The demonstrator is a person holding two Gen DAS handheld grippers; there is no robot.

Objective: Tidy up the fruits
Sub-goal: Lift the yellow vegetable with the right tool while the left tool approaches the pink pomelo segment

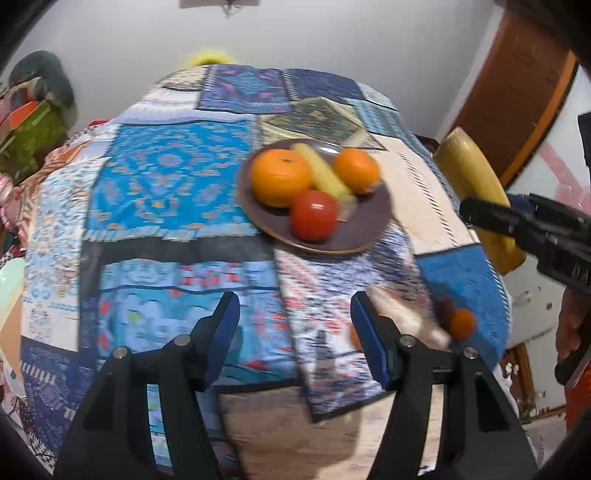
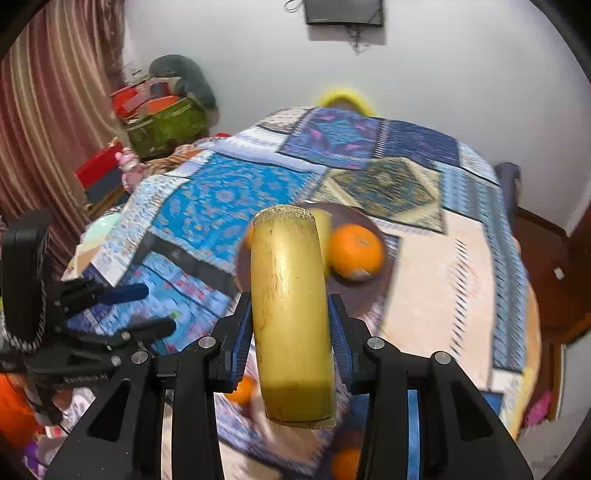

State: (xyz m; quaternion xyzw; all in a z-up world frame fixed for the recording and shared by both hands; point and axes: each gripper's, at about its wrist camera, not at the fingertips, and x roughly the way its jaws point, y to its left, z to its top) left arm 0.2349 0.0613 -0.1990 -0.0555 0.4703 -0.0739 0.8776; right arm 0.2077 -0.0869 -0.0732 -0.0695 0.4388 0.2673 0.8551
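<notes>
Plate [image 1: 373, 218] already holds two oranges [image 1: 281, 176], a tomato [image 1: 314, 215] and one banana piece [image 1: 322, 170]. Right gripper [image 2: 291, 325] pinches another banana [image 2: 291, 314], smooth, matte yellow, cut flat at both ends, held in the air short of the plate. Left gripper [image 1: 295, 332] is spread, empty. Small oranges [image 1: 461, 324] lie loose on the patchwork cloth [image 1: 166, 177]; likely next.

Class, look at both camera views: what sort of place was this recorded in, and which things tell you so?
Probably a lived-in room at home. A patchwork cloth covers the table, a plate holds fruit, a striped curtain hangs at the side, and a screen is mounted on the wall.
</notes>
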